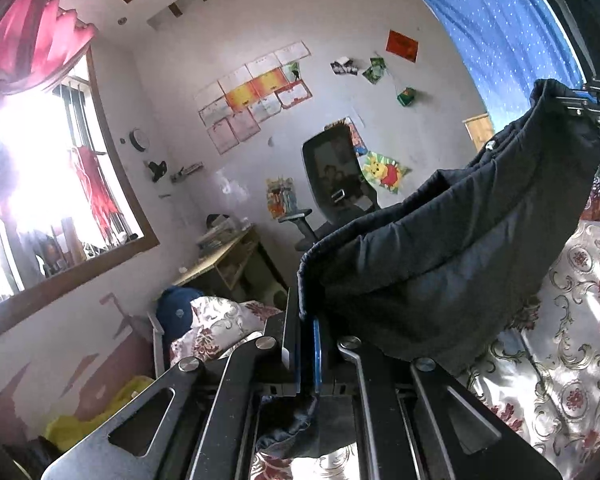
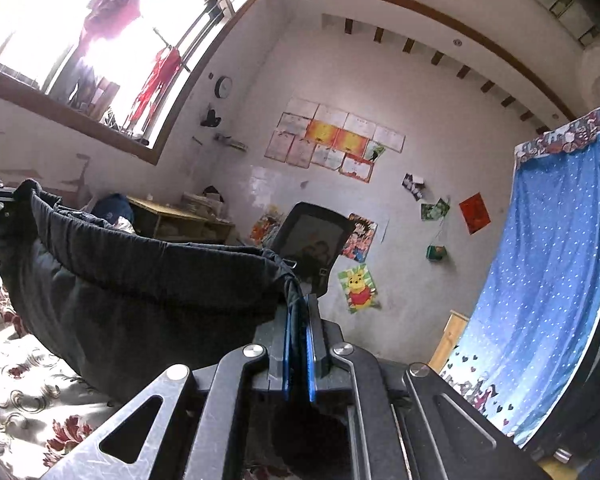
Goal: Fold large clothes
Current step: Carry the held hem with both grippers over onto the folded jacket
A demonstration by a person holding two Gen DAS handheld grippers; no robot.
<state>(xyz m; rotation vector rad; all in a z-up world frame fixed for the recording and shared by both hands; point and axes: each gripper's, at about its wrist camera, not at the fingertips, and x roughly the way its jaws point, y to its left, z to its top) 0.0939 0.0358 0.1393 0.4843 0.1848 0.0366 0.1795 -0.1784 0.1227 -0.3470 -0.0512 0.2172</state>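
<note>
I see the bed with its cream satin cover patterned in dark red flowers [image 1: 572, 320] spread below everything, and above it hangs the dark navy padded garment [image 1: 440, 248], a quilted, puffy piece stretched in a sagging band between my two tools, clear of the bedcover at its raised edge while its lower belly droops towards it. It looks soft and bulky, fairly light for its size, with a smooth shell that I judge may slide between the pads, so the firm hemmed edge is the place to hold, not the loose filling. My left gripper [image 1: 306, 344] has its blue-lined jaws pinched tight on one corner of that edge, a tail of cloth hanging beneath. My right gripper [image 2: 299, 344] is likewise clamped on the opposite corner, the fabric bunched into a narrow ridge between its jaws. Behind stands a black mesh office chair [image 2: 312, 240].
</note>
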